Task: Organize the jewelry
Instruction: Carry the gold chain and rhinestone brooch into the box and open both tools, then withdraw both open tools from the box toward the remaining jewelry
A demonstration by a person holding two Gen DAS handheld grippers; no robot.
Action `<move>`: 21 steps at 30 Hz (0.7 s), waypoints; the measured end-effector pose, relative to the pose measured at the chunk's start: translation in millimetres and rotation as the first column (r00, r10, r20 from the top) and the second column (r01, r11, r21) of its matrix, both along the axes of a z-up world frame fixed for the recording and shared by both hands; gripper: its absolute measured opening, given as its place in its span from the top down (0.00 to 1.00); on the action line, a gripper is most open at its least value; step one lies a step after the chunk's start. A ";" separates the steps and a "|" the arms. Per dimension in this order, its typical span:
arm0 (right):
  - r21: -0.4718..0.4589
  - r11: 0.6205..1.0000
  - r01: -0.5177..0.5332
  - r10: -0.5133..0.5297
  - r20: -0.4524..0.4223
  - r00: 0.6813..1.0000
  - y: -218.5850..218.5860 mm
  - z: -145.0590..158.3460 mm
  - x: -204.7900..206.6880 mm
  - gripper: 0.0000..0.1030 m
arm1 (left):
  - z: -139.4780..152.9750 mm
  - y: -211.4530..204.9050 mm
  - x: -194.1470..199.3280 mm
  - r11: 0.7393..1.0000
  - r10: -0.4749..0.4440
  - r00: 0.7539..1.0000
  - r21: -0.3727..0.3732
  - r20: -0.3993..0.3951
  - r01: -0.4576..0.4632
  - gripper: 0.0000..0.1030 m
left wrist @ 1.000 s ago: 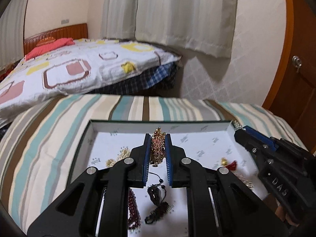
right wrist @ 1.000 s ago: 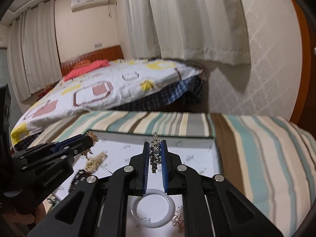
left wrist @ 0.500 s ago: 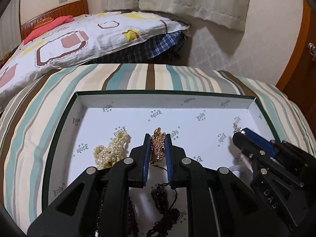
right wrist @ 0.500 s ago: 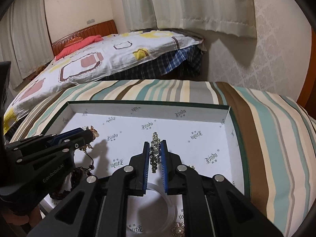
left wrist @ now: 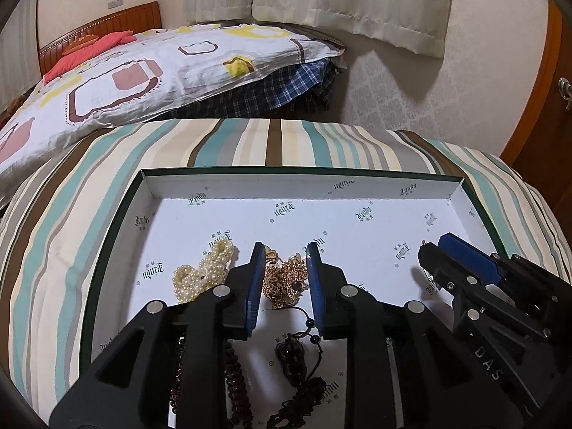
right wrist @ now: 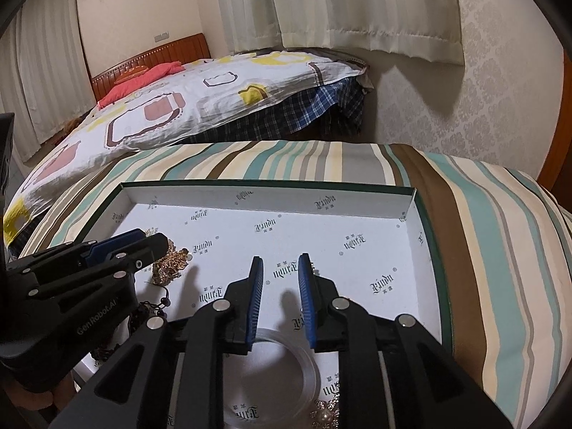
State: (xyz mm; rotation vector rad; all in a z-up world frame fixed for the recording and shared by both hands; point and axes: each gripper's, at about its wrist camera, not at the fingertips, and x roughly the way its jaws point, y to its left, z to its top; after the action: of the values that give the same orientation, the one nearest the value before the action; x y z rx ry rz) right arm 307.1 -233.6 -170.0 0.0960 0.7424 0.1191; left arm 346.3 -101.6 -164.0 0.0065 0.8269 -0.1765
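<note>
Through the left wrist view, my left gripper (left wrist: 286, 271) has just opened a little, letting the gold chain (left wrist: 284, 280) lie loose in the box lid (left wrist: 300, 178) beside the pearl strand (left wrist: 205, 271). Through the right wrist view, my right gripper (right wrist: 280, 279) has likewise just parted and holds nothing; its silver piece is barely visible, so both look delivered.

gold chain (left wrist: 286, 280) between parted jaws, tray (left wrist: 300, 175)

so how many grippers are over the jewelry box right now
2. The left claw hangs open above the heaped gold chain, beside the cream pearl strand. The right claw is open over bare white box floor.
</note>
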 end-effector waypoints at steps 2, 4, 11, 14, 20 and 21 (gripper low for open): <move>0.001 1.000 0.002 -0.002 0.013 1.000 -0.3 1.2 -1.6 0.79 | 1.2 1.5 -1.1 1.000 0.002 1.000 -0.008 0.009 -0.002 0.74; 0.003 1.000 0.002 -0.002 0.028 1.000 -0.4 3.9 -3.6 0.79 | 3.6 3.0 -2.6 1.000 0.006 1.000 -0.015 0.021 -0.006 0.73; 0.006 1.000 0.010 -0.011 0.071 0.997 -1.5 18.0 -15.2 0.79 | 20.9 18.8 -17.4 0.997 0.042 0.996 -0.066 0.073 -0.037 0.70; 0.008 1.000 0.013 -0.014 0.089 0.996 -1.2 25.8 -22.4 0.77 | 29.8 25.1 -29.1 0.996 0.054 0.994 -0.075 0.099 -0.047 0.63; 0.000 1.000 0.015 -0.015 0.114 0.993 1.5 38.4 -38.3 0.71 | 46.7 33.1 -52.9 0.996 0.051 0.988 -0.074 0.143 -0.041 0.56; -0.001 1.000 0.018 -0.018 0.118 0.993 1.6 40.1 -41.2 0.66 | 49.6 34.7 -57.3 0.996 0.052 0.987 -0.073 0.154 -0.041 0.55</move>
State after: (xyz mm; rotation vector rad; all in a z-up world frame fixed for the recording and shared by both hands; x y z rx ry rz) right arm 265.9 -232.0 -129.9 0.0933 0.6233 0.1057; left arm 289.1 -66.9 -114.4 -0.0638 0.6641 -0.1586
